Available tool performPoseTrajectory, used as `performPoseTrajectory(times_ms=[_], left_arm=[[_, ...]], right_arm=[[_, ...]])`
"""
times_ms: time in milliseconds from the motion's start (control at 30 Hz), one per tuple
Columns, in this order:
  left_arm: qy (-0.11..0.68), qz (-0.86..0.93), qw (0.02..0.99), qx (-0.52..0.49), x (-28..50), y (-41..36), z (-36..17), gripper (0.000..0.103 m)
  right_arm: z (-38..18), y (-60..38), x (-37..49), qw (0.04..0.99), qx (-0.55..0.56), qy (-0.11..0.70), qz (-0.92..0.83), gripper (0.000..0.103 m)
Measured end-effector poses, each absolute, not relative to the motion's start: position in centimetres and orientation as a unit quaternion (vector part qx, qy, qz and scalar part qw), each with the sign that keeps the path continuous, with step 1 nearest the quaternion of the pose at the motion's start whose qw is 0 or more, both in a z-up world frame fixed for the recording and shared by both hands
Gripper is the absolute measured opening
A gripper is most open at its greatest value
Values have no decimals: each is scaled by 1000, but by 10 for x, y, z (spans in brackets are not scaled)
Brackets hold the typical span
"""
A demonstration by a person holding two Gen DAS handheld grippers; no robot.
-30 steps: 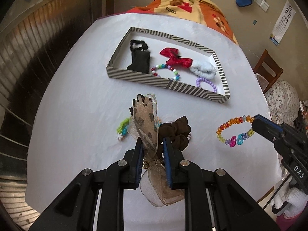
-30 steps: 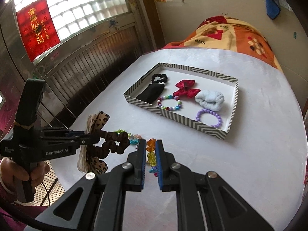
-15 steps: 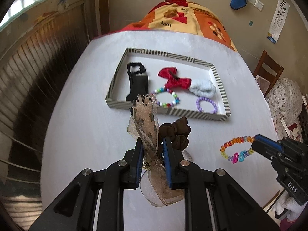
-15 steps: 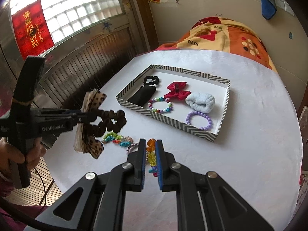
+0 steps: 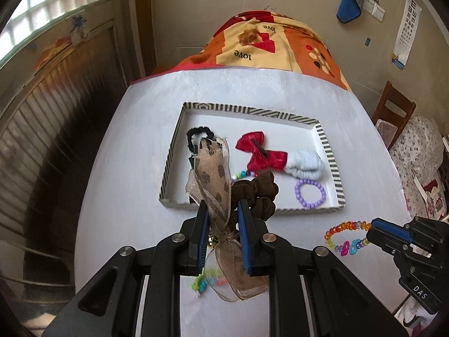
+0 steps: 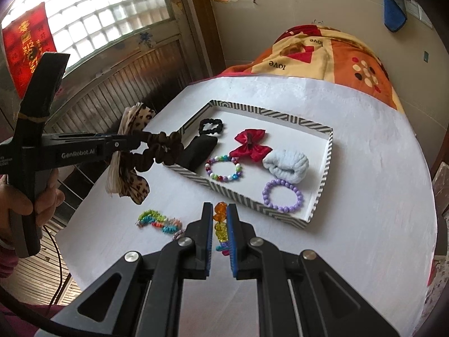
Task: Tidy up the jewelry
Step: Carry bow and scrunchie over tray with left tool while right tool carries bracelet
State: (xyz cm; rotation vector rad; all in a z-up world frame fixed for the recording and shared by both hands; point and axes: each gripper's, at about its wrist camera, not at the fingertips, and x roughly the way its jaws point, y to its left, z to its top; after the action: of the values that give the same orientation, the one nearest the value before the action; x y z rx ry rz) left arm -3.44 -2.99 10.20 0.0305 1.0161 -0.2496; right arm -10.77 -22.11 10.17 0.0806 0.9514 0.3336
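My left gripper (image 5: 223, 210) is shut on a leopard-print ribbon hair tie (image 5: 213, 179) with a brown scrunchie (image 5: 258, 193) attached, held in the air just short of the striped tray's (image 5: 327, 146) near-left edge. From the right wrist view the same bundle (image 6: 134, 151) hangs from the left gripper (image 6: 123, 143) left of the tray (image 6: 325, 165). My right gripper (image 6: 219, 210) is shut on a multicoloured bead bracelet (image 6: 220, 224), which dangles from that gripper (image 5: 373, 229) as a loop (image 5: 345, 236) in the left wrist view.
Inside the tray lie a black scrunchie (image 6: 210, 126), a black cloth (image 6: 200, 151), a red bow (image 6: 249, 144), a pale blue scrunchie (image 6: 286, 165), a mixed bead bracelet (image 6: 224, 168) and a purple bracelet (image 6: 282, 195). Colourful coil ties (image 6: 157, 220) rest on the white table (image 6: 364, 224).
The left gripper lifted the leopard hair tie off the table and carried it toward the tray. The right gripper, with the bead bracelet, also shifted closer to the tray.
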Motion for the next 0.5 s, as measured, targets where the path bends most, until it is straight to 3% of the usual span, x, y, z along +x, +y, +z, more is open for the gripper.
performPoseTrajectory(times_ms=[500], left_arm=[[479,-116,869,47,35,-30,103,10]], right_arm=[[103,-226,-45,877,44,457,140,10]])
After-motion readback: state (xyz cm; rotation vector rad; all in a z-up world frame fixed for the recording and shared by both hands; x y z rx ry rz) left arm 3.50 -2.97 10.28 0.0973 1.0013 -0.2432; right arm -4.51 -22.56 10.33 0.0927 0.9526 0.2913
